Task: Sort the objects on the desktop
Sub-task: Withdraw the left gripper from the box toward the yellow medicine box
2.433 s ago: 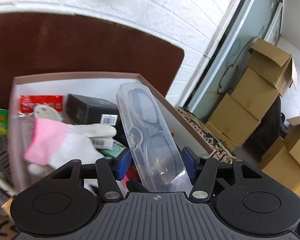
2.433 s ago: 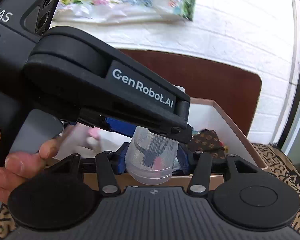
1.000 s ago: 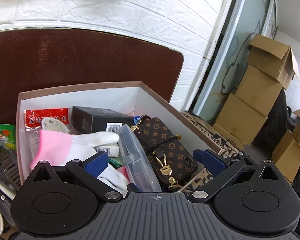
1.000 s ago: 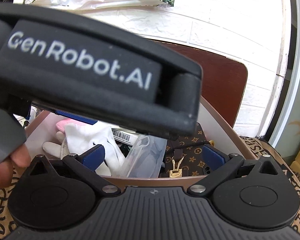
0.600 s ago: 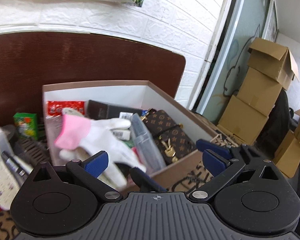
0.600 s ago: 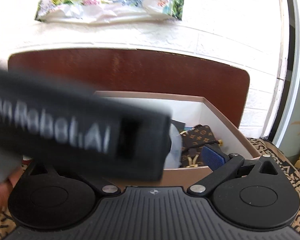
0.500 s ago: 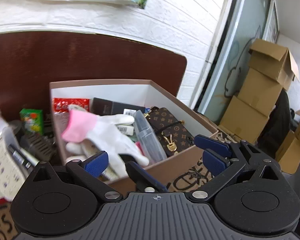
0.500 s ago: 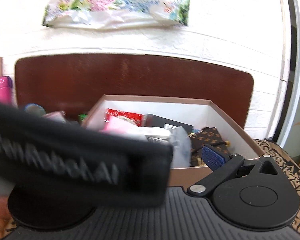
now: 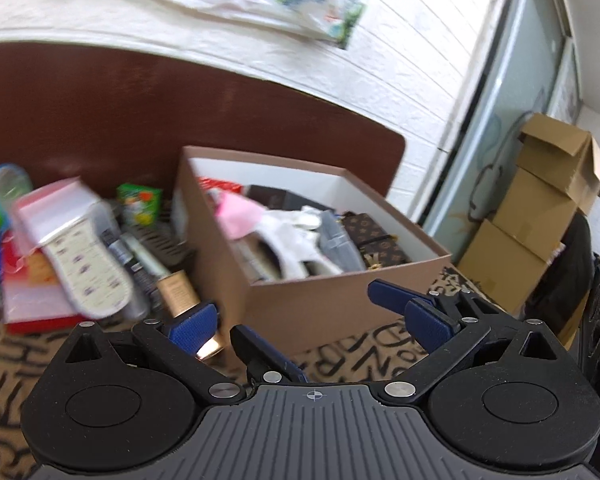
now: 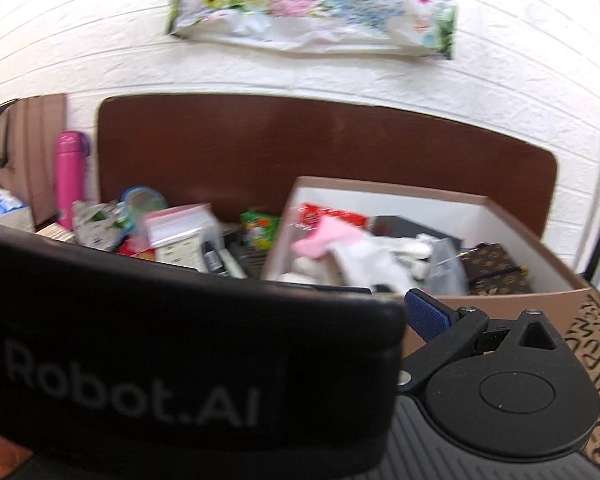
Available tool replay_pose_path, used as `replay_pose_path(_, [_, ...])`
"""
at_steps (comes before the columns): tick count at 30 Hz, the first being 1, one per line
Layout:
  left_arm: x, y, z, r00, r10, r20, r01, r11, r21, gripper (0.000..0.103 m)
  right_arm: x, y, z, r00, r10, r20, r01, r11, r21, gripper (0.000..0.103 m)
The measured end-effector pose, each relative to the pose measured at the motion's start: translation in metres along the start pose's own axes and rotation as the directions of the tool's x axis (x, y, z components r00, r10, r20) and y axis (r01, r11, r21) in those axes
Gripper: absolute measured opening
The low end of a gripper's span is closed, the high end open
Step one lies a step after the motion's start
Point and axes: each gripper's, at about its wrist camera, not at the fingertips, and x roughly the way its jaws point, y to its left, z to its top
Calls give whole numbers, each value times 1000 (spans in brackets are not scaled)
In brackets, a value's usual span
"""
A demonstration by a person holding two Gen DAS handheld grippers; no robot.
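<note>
My left gripper hangs just short of the near wall of the brown box, jaws spread wide, nothing between the blue pads. A second pair of blue pads, my right gripper, shows at the right of this view, also in front of the box.

Box contents, left to right: a pink-cuffed white glove, a clear glasses case lying among them, and a brown monogram pouch against the right wall.

Left of the box, on the letter-print table: a blurred clutter of packets, a green carton and a tan tube.

Right wrist view: the left gripper's black body hides the left half of the frame. Only one blue pad is visible, set far outward; jaws read as spread.
</note>
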Motion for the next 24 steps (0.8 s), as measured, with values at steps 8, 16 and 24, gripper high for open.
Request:
replay_pose_path(8, [-40,45,-26,996,89,4,-88,993,-77,103,4,60,-13,994,94,-48,-95,995,-29,103])
replay_pose_path(16, [-81,89,-34,980,190,51,-183,975,-124,103,9,111,-10,979,197,-50,-199,979,-35,103])
replay_pose_path(24, [-114,162,-32,943,324,78,-293,917,-271,103,34,161,2,942,326,-80,-329,944,-32,103])
